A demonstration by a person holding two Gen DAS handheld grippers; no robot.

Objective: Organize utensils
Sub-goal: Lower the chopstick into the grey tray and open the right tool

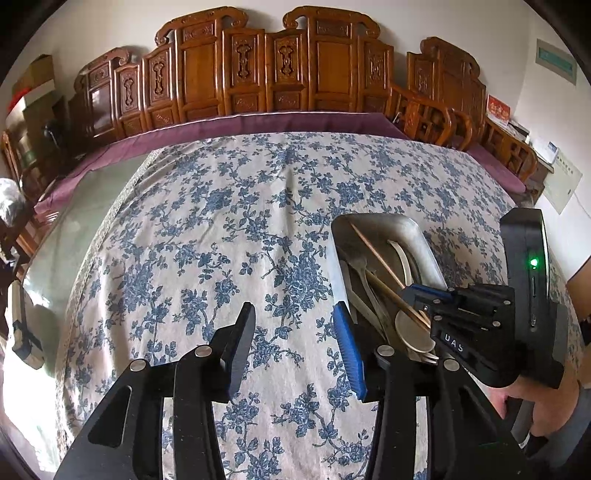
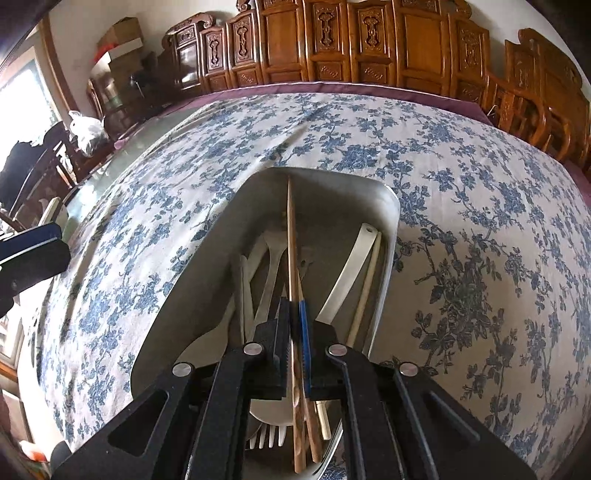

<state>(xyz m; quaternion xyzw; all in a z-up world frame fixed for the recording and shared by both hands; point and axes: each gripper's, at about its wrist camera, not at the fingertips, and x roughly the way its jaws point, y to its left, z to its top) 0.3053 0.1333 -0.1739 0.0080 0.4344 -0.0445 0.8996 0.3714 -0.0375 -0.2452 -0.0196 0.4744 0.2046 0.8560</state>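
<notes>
Right gripper [image 2: 294,328]: fingers pinched near-closed on wooden chopsticks [image 2: 292,258], low over the metal tray [image 2: 391,206]. Sticks look light, stiff, smooth; likely to pivot or slip, so hold near mid-length. Left gripper [image 1: 291,343]: fingers partly apart, empty, above the floral worktop [image 1: 221,229]. Beyond, in the tray: pale spoons [image 2: 354,273] and fork [image 2: 269,439], seemingly light plastic.

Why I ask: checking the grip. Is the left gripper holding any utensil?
No, the left gripper stands open over bare tablecloth, nothing between its fingers.

carved wooden screen [image 1: 266,66], white wall [image 1: 110,26], floral tablecloth [image 1: 221,229].
</notes>
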